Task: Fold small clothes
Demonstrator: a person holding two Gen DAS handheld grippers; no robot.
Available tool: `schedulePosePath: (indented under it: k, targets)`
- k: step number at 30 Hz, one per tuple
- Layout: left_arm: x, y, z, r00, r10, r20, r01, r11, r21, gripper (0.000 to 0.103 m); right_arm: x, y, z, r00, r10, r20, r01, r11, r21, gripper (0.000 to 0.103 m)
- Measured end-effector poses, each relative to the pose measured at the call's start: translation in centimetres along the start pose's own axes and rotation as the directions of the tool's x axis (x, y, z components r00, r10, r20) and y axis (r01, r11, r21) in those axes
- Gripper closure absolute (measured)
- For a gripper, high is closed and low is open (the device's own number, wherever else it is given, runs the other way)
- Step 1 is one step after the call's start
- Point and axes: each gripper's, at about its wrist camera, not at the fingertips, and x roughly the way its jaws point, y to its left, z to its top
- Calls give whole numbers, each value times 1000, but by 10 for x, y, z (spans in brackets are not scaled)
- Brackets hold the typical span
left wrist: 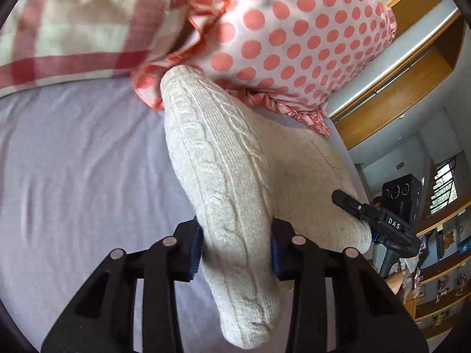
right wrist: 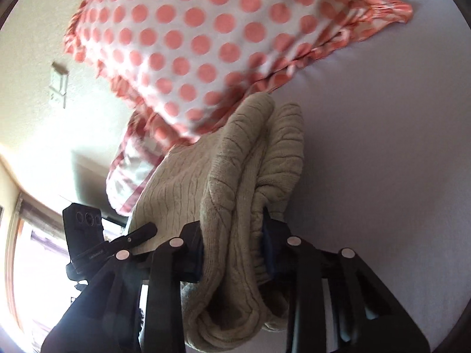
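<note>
A cream cable-knit garment (left wrist: 223, 158) hangs bunched above a lilac bed sheet (left wrist: 73, 158). My left gripper (left wrist: 237, 253) is shut on one edge of it, the knit running between the blue pads. My right gripper (right wrist: 232, 250) is shut on another gathered part of the same cream knit (right wrist: 229, 176), whose folds hang down past the fingers. The right gripper shows in the left wrist view (left wrist: 379, 217) at the knit's far right corner. The left gripper shows in the right wrist view (right wrist: 88, 241) at the left.
A white pillow with pink dots and a ruffled edge (left wrist: 297, 38) lies just behind the knit, also in the right wrist view (right wrist: 188, 44). A red-and-cream checked pillow (left wrist: 73, 26) lies to its left. Wooden shelves (left wrist: 441, 264) stand beyond the bed's right edge.
</note>
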Motion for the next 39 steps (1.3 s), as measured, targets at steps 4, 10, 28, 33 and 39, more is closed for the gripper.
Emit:
schedulePosePath:
  k: [4, 10, 28, 33, 39]
  targets:
    - [-38, 30, -15, 985, 173, 22, -174, 984, 35, 54, 46, 35, -20, 995, -51, -91, 41, 994, -103, 65]
    - [-97, 19, -39, 955, 216, 203, -241, 964, 108, 52, -5, 65, -31, 992, -114, 59, 124, 973, -194, 54]
    - [-59, -39, -108, 960, 262, 95, -278, 921, 273, 2, -40, 91, -105, 981, -174, 89, 194, 921, -337, 1]
    - [-62, -14, -140, 937, 350, 16, -339, 893, 297, 2, -12, 89, -134, 929, -369, 27, 342, 828, -444, 1]
    - [-49, -7, -152, 893, 451, 20, -431, 840, 330, 2, 16, 79, -152, 885, -466, -10, 411, 789, -457, 1]
